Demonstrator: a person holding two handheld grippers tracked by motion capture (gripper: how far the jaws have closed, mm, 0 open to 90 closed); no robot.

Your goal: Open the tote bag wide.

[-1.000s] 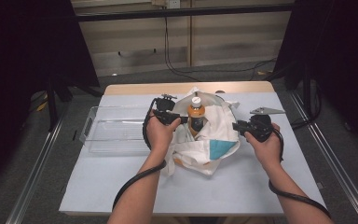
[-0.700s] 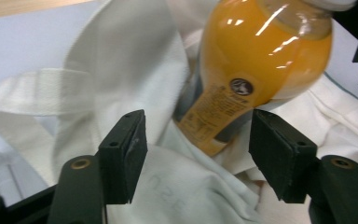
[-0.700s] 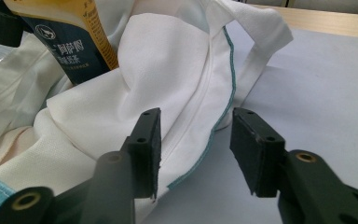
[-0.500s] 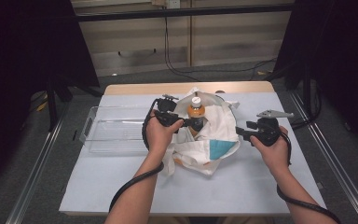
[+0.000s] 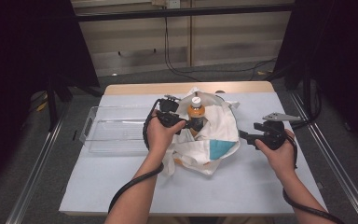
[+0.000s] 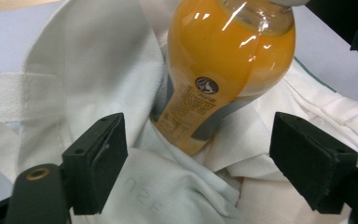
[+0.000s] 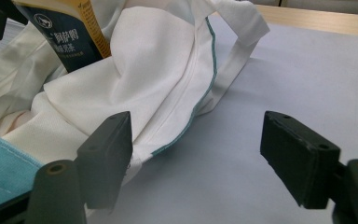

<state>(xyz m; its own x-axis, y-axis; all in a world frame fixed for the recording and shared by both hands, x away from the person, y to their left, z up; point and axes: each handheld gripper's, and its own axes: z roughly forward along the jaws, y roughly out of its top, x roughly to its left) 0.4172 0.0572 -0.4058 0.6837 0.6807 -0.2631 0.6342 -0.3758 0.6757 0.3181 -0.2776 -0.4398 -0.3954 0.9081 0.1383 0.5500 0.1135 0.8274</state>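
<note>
1. From the high view, a person stands at a table (image 5: 121, 191) covered in a pale sheet, forearms coming in from the near edge. A white cloth bag (image 5: 219, 133) with a teal patch lies crumpled at the middle of the table. An orange juice bottle (image 5: 196, 112) with a white cap stands upright inside the bag's folds. The left gripper (image 5: 186, 123) sits just beside the bottle's lower part, on its left. The right gripper (image 5: 242, 135) rests at the bag's right edge, well apart from the bottle. A clear plastic tray (image 5: 107, 135) lies to the left of the bag, just beside the left hand (image 5: 161, 135). From here I cannot tell how far either tool is spread.

2. In the left gripper view, the two black jaws stand wide apart with nothing between them but cloth below. The bottle (image 6: 223, 70) rises ahead, tilted in this picture, its base sunk in the white bag (image 6: 98, 60). Neither jaw touches it.

3. In the right gripper view, the jaws are likewise spread wide and grip nothing. The bag (image 7: 154, 79), with its teal-stitched hem, lies by the left jaw; whether they touch is hard to say. The bottle's dark label (image 7: 65, 35) shows at the upper left, and the bare table (image 7: 284, 70) lies ahead.
</note>
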